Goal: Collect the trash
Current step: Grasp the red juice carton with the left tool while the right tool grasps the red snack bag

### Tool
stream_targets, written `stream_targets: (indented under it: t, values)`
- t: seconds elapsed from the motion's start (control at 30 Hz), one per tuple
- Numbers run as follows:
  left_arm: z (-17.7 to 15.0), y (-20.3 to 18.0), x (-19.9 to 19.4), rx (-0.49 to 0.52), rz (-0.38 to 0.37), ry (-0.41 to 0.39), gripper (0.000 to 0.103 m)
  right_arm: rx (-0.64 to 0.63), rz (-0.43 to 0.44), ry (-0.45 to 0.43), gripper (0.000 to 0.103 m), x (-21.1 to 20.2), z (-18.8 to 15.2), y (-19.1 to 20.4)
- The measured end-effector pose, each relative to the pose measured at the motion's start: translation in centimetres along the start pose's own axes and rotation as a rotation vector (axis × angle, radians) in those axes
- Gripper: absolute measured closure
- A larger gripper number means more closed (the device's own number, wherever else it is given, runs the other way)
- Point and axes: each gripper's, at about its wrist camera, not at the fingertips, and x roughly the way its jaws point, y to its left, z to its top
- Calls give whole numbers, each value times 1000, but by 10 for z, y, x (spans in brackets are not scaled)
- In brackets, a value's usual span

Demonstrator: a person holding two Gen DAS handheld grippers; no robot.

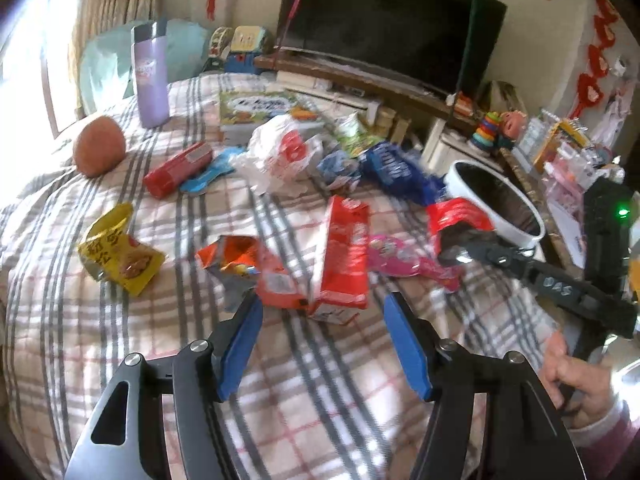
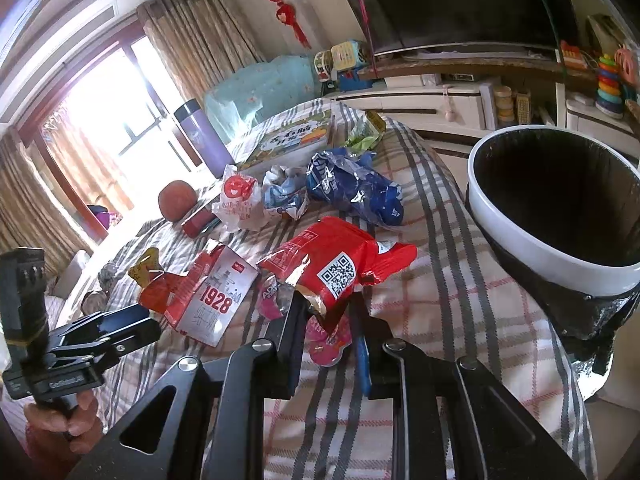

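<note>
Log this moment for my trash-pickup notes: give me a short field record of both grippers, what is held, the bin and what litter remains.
surface: plaid checked bedspread
left gripper: open, empty, blue pads pointing at the red and white torn carton
right gripper: shut on the shiny red QR-code snack bag
bin: white-rimmed round bin with black liner, beside the bed, near the held bag
remaining litter: yellow crumpled wrapper, orange torn wrapper, pink foil packet, blue crinkled bag, white plastic bag
</note>
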Motion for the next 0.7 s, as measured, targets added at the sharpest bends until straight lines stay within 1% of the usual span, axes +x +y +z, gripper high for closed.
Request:
stream_targets:
  t: [0.17,0.2,0.27,0.3,0.43,0.57,0.63,0.67,0.7]
  values:
    - [7,-8,-12,25,-44,-41,40,4,-5,-4,82,-4,-1,-3]
    - [8,-9,-13,40,-31,-42,40,6,-5,-5,82,-5,0,-4]
    - [10,-12,-8,66,23,-49,40,11,-7,-9,82,-7,1,-7]
    - [12,-11,-2,67,43,-39,40,12,-7,-9,82,-6,2,-7]
    - [15,-8,26,43,57,13,40,12,-9,-5,82,-3,3,-8]
    - [15,-14,53,68,87,72,42,13,-14,-10,83,-7,3,-9]
    - [15,-15,61,64,80,89,50,15,-17,-13,83,-9,3,-11]
    - [16,-15,65,57,73,99,63,17,-21,-15,83,-11,3,-13]
    - [18,-16,70,49,67,111,71,19,-24,-17,83,-12,3,-14]
